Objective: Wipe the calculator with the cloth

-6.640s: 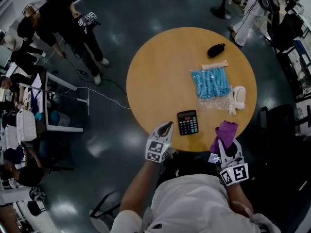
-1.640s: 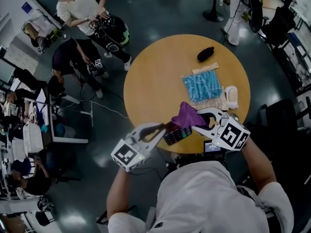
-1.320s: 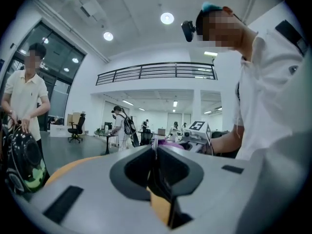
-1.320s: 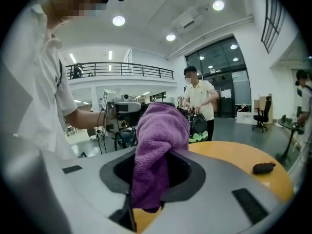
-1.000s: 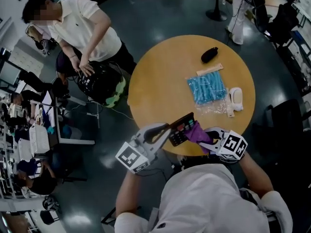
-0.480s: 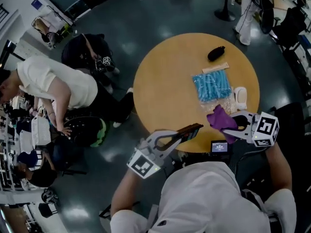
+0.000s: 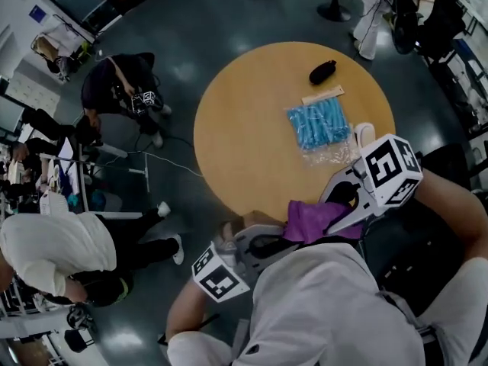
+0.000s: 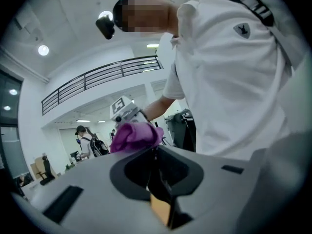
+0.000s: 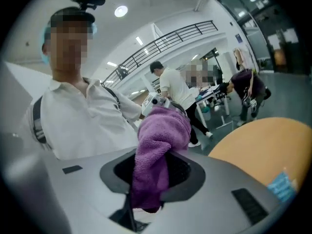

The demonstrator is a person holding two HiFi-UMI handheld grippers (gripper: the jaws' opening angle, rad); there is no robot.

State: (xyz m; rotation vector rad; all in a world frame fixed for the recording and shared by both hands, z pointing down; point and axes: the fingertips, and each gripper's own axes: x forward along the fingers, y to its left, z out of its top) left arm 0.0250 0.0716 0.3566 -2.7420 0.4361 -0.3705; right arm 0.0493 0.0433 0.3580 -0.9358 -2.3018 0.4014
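Right gripper view, cloth (image 9: 157,145) in jaws, calculator (image 8: 158,178) in left jaws

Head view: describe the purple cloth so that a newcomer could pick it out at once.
Find the round wooden table, then its near edge. Over that edge the right tool grips a bunched purple cloth. It is the only purple, fuzzy thing there: the tool is grey and the packet on the table is blue.

A round wooden table (image 7: 244,128) stands on glossy dark floor (image 7: 191,21), a railed balcony (image 8: 107,74) under ceiling lights (image 8: 43,49).
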